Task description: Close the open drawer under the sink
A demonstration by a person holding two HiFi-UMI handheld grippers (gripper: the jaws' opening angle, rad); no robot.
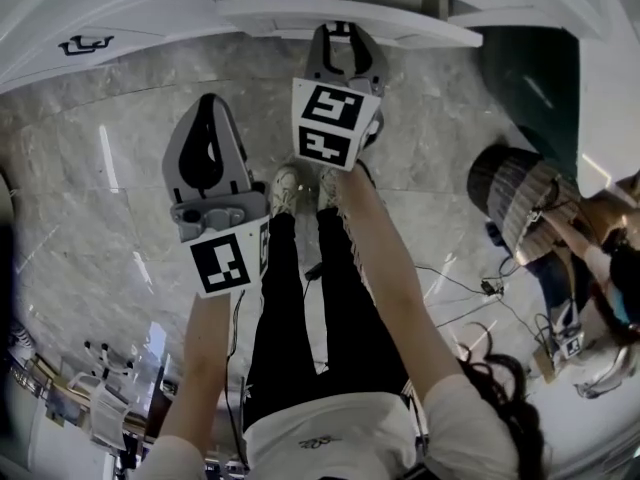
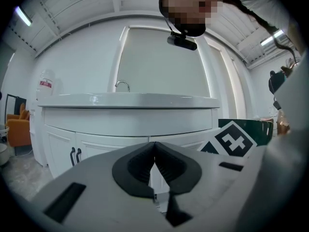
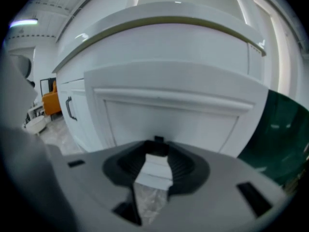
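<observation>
The white vanity [image 2: 125,122] carries a sink with a faucet [image 2: 122,84]. Its open drawer [image 1: 350,16] juts out over the marble floor; in the right gripper view the panelled drawer front [image 3: 169,112] fills the frame. My right gripper [image 1: 340,32] [image 3: 157,148] points down at that front, close to it, jaws open with nothing between them. My left gripper [image 1: 208,103] [image 2: 154,159] hangs back to the left, level, its tips touching and empty. The right gripper's marker cube [image 2: 232,141] shows in the left gripper view.
Another person in a striped hat [image 1: 520,193] crouches at the right beside cables [image 1: 470,286] on the floor. A dark green object [image 1: 535,78] stands right of the drawer. Black cabinet door handles [image 2: 75,156] and an orange chair [image 2: 17,127] are at the left.
</observation>
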